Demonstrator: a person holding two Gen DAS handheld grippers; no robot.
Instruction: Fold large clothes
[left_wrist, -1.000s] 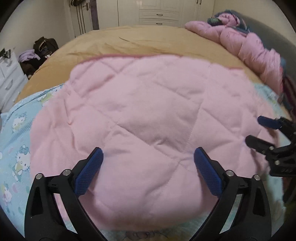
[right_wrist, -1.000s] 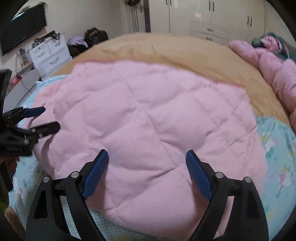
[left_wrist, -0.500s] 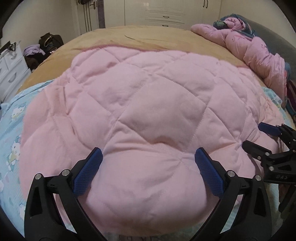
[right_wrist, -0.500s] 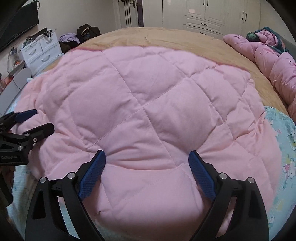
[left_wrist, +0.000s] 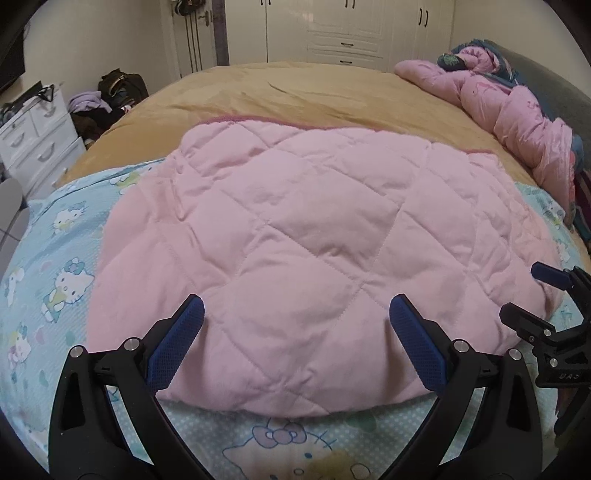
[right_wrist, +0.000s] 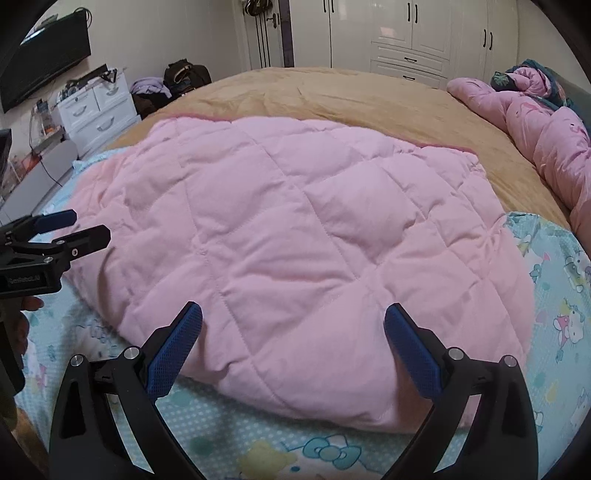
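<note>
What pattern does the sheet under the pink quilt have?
Light blue sheet with cartoon cats, clearest in the left wrist view.

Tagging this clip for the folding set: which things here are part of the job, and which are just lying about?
Part of the job:
pink quilted garment
left gripper, jaws open
right gripper, jaws open, just widened, nothing clamped

Lying about:
cartoon-print sheet
tan bedspread
pink puffy jacket
white drawers
dark bag

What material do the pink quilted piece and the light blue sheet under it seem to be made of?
The pink quilted piece looks like soft, matte brushed fabric over padding: diamond stitch lines make puffy cells, and nothing shines. The light blue sheet looks like thin printed woven cloth, maybe cotton: it lies flat, with cartoon cats and small dots. The exact fibre cannot be told from these views.
</note>
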